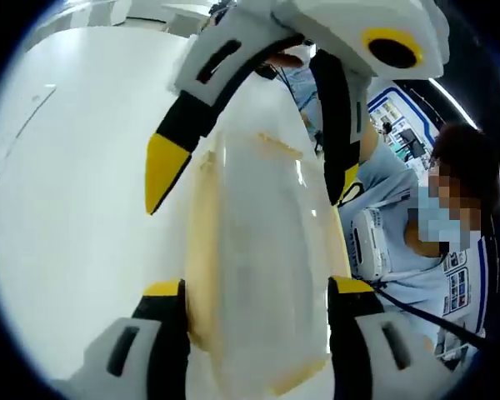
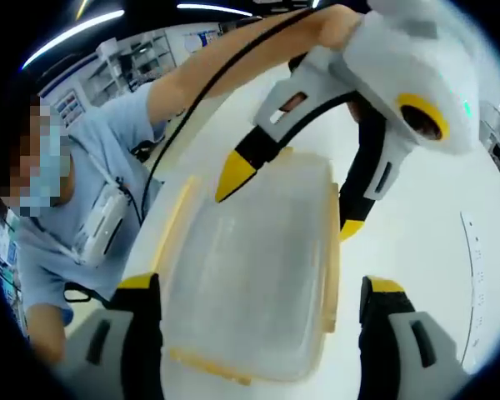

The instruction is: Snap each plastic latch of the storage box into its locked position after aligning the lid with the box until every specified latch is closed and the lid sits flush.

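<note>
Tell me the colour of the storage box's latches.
Yellow latches, clearest in the right gripper view.

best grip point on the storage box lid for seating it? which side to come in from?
Judging by shape, take the clear plastic storage box lid by its long yellow-trimmed edges, jaws straddling the narrow width from an end. The flat top offers no hold. The left gripper and right gripper already straddle it from opposite ends.

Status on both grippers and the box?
Left gripper open, fingers straddling one end of the clear plastic storage box with yellow latches. Right gripper open, straddling the opposite end. Lid on; latch state unclear. White table around it.
</note>
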Demonstrator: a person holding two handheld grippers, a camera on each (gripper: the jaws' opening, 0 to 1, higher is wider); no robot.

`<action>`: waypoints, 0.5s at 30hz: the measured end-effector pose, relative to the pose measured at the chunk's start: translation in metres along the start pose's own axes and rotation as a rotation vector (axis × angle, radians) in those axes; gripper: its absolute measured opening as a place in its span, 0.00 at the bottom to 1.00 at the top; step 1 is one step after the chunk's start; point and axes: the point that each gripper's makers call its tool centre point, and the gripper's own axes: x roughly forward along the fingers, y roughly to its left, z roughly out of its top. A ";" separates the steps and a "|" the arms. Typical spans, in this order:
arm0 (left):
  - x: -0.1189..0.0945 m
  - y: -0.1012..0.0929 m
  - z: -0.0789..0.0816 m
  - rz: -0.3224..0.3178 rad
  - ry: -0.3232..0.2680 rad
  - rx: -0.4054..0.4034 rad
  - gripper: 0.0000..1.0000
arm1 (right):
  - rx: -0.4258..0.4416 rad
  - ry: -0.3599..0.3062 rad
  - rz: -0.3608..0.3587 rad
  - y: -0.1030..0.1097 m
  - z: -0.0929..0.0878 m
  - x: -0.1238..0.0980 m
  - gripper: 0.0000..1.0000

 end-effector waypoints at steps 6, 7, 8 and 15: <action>0.001 0.000 0.002 -0.015 -0.040 -0.018 0.70 | 0.022 -0.025 0.020 -0.001 -0.002 0.002 1.00; 0.001 0.000 0.002 -0.014 -0.044 -0.020 0.70 | 0.035 -0.030 0.026 -0.002 -0.003 0.003 1.00; 0.001 0.000 0.002 -0.012 -0.048 -0.022 0.70 | 0.040 -0.033 0.028 -0.002 -0.003 0.003 1.00; 0.004 -0.002 0.002 -0.006 -0.067 -0.028 0.70 | 0.061 -0.044 0.030 -0.001 -0.004 0.003 1.00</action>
